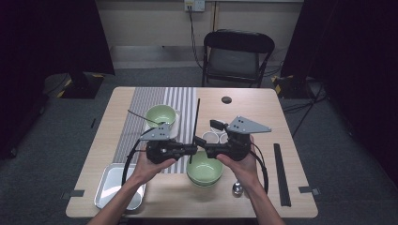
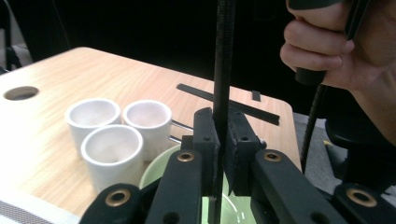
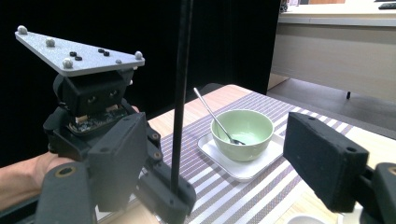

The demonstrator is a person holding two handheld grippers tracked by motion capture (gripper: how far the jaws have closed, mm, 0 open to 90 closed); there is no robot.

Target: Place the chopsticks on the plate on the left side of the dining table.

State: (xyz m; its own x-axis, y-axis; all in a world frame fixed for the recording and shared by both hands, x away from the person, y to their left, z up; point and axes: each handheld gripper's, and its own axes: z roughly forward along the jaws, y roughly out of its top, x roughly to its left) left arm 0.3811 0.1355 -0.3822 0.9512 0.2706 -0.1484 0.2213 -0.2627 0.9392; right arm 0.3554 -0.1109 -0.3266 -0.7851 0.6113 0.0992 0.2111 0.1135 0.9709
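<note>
The left gripper point(image 1: 196, 149) is clamped on a black chopstick point(image 1: 195, 123) standing upright above the green bowl point(image 1: 204, 169) at 6 o'clock on the table. The right gripper point(image 1: 201, 141) is released beside it. A loose pinch could let it slide down or tilt.

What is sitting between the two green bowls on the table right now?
In the high view, the left gripper, shut on an upright black chopstick, hangs between the far green bowl and the near green bowl, over the striped mat.
</note>
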